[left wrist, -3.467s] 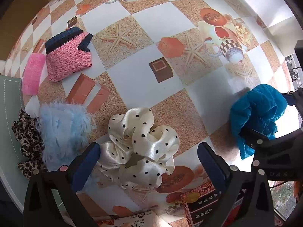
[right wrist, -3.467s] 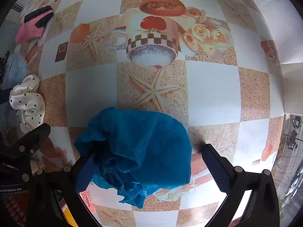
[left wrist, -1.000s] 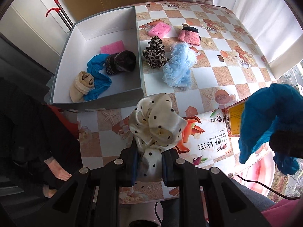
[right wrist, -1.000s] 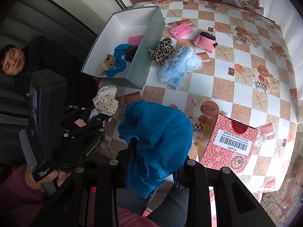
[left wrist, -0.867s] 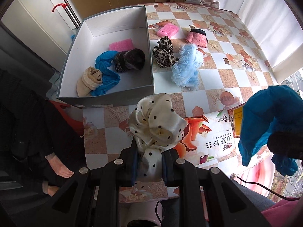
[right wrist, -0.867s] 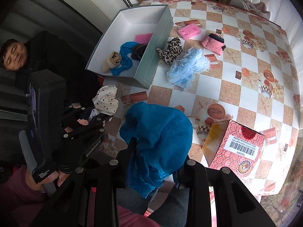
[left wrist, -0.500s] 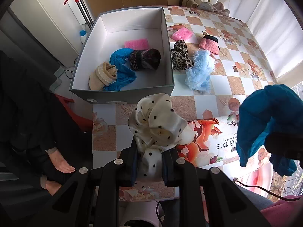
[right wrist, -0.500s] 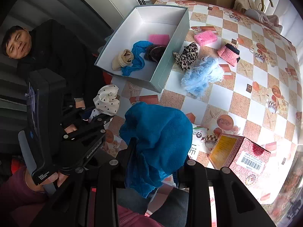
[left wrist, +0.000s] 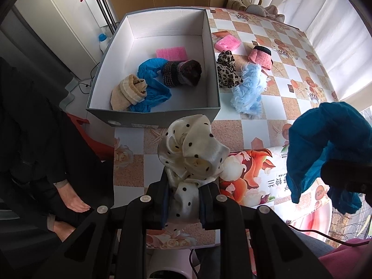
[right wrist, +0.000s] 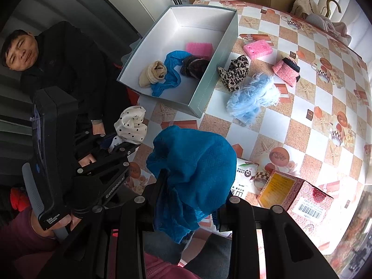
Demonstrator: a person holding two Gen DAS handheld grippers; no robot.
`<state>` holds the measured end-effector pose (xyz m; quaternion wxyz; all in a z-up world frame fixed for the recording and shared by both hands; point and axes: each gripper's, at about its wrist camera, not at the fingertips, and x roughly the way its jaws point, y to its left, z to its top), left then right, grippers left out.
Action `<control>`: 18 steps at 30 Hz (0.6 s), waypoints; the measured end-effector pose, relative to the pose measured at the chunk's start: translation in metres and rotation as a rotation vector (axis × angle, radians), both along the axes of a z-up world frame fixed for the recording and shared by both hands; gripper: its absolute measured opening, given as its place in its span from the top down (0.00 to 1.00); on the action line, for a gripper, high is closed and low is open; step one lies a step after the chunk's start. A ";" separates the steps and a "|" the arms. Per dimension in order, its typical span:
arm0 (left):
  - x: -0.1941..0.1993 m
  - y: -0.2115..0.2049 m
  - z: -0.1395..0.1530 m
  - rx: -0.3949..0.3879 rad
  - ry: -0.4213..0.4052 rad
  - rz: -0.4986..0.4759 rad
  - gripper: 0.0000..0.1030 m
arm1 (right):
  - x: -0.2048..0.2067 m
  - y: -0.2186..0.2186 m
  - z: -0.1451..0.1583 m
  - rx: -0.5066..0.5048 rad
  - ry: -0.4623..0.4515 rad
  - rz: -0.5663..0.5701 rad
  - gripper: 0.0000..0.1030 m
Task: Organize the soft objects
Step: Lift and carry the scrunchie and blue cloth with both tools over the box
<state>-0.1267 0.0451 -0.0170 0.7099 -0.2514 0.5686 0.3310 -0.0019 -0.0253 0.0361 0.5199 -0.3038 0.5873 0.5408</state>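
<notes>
Both loads held aloft short of the box (left wrist: 210,114) — left gripper (left wrist: 183,201) pinching the dotted scrunchie (left wrist: 193,148), right gripper (right wrist: 186,200) clamping the blue cloth (right wrist: 195,162) — likely for dropping in, while other soft items lie on the counter (left wrist: 274,107).

A home: patterned tablecloth (left wrist: 276,107), mop (left wrist: 102,11), curtains (left wrist: 330,23).
</notes>
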 end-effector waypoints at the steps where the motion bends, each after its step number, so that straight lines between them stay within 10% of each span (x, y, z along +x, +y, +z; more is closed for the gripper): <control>1: 0.000 0.000 0.000 0.002 0.001 -0.001 0.78 | 0.000 0.002 0.000 -0.002 0.001 0.001 0.67; 18: 0.003 0.004 -0.001 0.000 0.000 0.000 0.78 | 0.008 0.013 -0.004 -0.004 0.004 -0.005 0.67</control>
